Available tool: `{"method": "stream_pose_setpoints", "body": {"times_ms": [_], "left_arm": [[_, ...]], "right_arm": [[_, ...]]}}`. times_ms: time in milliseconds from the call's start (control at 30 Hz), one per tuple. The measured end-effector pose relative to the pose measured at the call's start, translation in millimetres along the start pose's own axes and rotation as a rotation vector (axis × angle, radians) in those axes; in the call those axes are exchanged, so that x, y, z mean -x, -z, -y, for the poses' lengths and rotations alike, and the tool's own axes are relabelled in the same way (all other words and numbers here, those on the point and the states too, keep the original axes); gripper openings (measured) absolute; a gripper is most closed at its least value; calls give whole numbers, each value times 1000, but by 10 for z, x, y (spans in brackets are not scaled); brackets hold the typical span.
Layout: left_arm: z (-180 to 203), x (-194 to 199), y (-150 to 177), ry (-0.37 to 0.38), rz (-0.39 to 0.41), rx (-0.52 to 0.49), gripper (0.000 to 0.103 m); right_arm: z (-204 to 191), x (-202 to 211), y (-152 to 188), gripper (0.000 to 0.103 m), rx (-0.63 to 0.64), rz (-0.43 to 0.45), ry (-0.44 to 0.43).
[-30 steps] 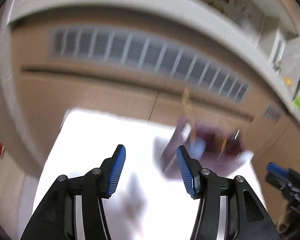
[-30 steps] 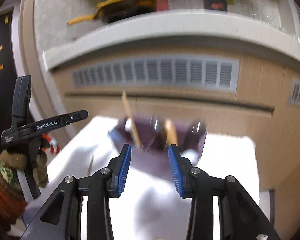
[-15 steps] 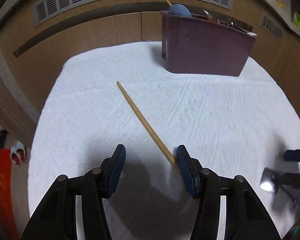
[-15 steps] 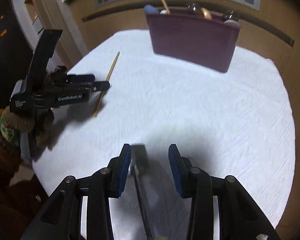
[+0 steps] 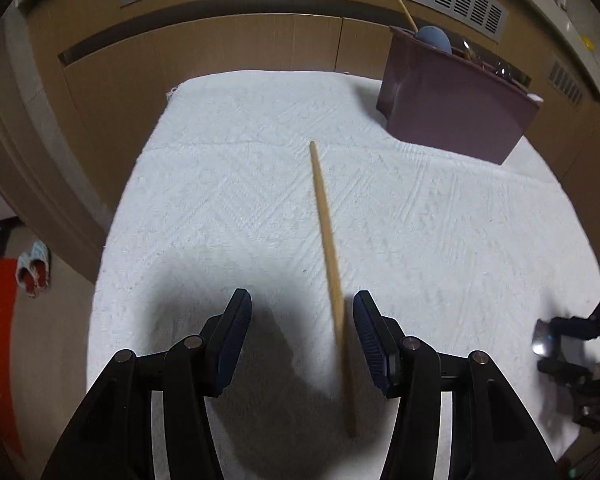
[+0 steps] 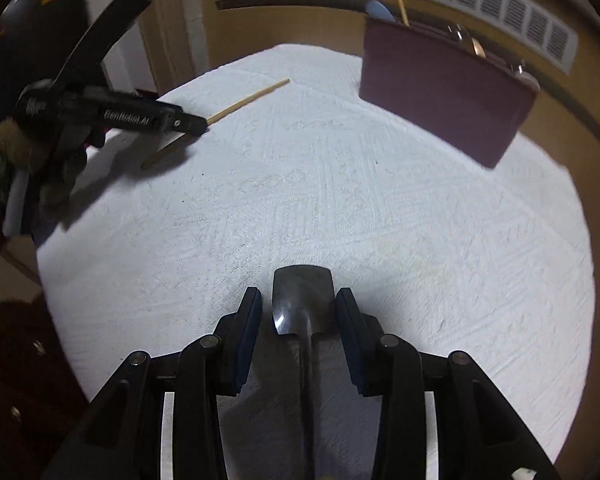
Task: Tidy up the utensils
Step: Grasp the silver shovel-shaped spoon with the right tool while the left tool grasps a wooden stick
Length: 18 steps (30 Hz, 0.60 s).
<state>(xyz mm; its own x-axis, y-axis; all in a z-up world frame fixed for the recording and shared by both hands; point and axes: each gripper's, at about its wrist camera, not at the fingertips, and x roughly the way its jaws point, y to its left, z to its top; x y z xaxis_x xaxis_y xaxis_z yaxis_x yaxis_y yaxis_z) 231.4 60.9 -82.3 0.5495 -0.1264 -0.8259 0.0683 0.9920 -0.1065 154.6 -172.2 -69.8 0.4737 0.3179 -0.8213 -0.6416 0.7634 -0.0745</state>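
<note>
Utensils still lie loose on the white cloth (image 6: pixel 380 208) short of the maroon caddy (image 6: pixel 444 92), so your left gripper (image 5: pixel 300 320) straddles the chopstick (image 5: pixel 328 248) spread wide, while your right gripper (image 6: pixel 298 312) is closing around the spatula (image 6: pixel 302 300), pads not yet touching.
</note>
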Motion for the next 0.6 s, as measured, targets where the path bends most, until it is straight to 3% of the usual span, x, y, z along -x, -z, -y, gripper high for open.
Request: {"method": "stream_pose_setpoints", "body": {"times_ms": [100,267,400,500,600], "left_arm": [[46,-6,-72,44,-1,13,54],[83,-162,-258,34,-4,52,54],[89,-253,-423,34,13,89,54],[213,-344,-498,32,11,52,54],[381,-379,-497,47,9,-12,54]], "right_arm": [[252,45,-28,29,-88,25,35],[854,50,-60,29,-354,52,17],[1082,126,-43,29,-451,122,32],[1196,113,-66,29,-489,166,122],[1290,125,-39,30,-542,187,97]]}}
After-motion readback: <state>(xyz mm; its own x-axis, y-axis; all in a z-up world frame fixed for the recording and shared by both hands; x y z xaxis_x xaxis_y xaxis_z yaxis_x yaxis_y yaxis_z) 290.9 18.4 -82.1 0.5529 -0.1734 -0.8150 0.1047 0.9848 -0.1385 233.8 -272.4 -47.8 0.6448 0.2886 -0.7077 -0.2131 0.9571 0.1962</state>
